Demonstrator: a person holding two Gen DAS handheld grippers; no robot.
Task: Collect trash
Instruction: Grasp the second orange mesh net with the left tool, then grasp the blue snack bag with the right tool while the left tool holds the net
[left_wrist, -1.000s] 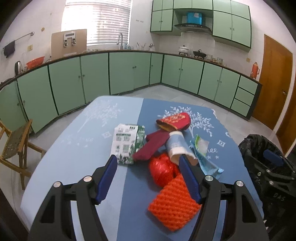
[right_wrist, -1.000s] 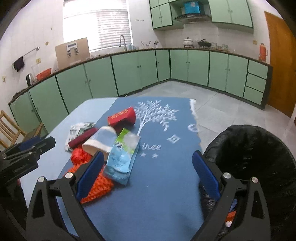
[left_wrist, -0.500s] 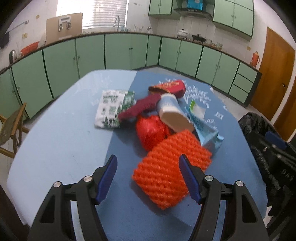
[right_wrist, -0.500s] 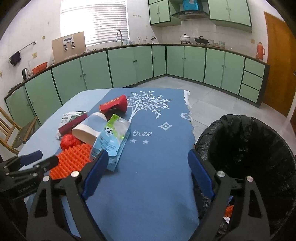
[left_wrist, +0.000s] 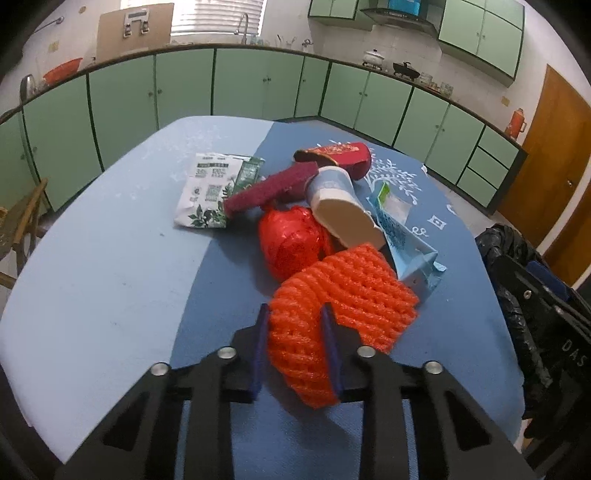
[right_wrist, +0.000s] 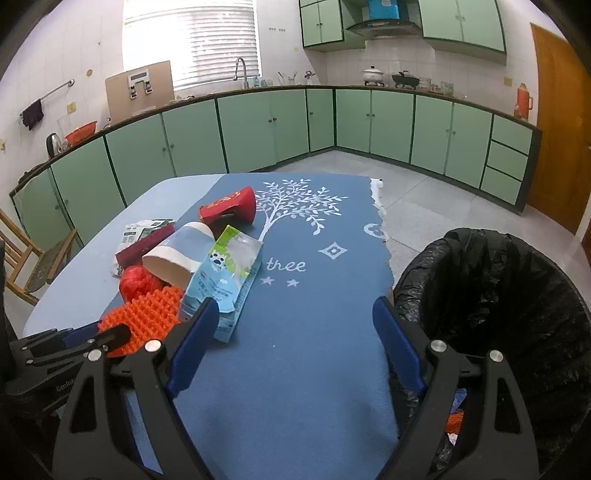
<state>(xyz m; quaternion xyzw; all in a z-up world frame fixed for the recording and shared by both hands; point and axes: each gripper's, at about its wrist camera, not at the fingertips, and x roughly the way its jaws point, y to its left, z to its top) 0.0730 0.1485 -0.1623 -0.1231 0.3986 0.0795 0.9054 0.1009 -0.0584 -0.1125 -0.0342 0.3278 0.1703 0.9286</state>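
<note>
An orange foam net (left_wrist: 351, 291) lies at the near end of a trash pile on the blue table (left_wrist: 110, 277). My left gripper (left_wrist: 295, 312) is closing on the net's near edge, and its blue pads pinch the foam. Behind the net lie a red foil ball (left_wrist: 288, 243), a paper cup (left_wrist: 340, 206), a blue milk carton (left_wrist: 402, 236), a maroon bar (left_wrist: 269, 186), a red packet (left_wrist: 340, 157) and a white-green pouch (left_wrist: 210, 190). My right gripper (right_wrist: 295, 306) hovers open over the bare cloth, holding nothing, beside the black-lined bin (right_wrist: 498, 295).
The bin stands off the table's right edge and holds a few scraps at its bottom. A wooden chair (left_wrist: 22, 221) stands to the left of the table. Green cabinets line the far walls. A brown door (right_wrist: 561, 129) is at the right.
My left gripper dropped toward the pile and its jaws narrowed from wide apart onto the orange foam net. The right gripper stayed in place, with its jaws slightly narrower than before.
</note>
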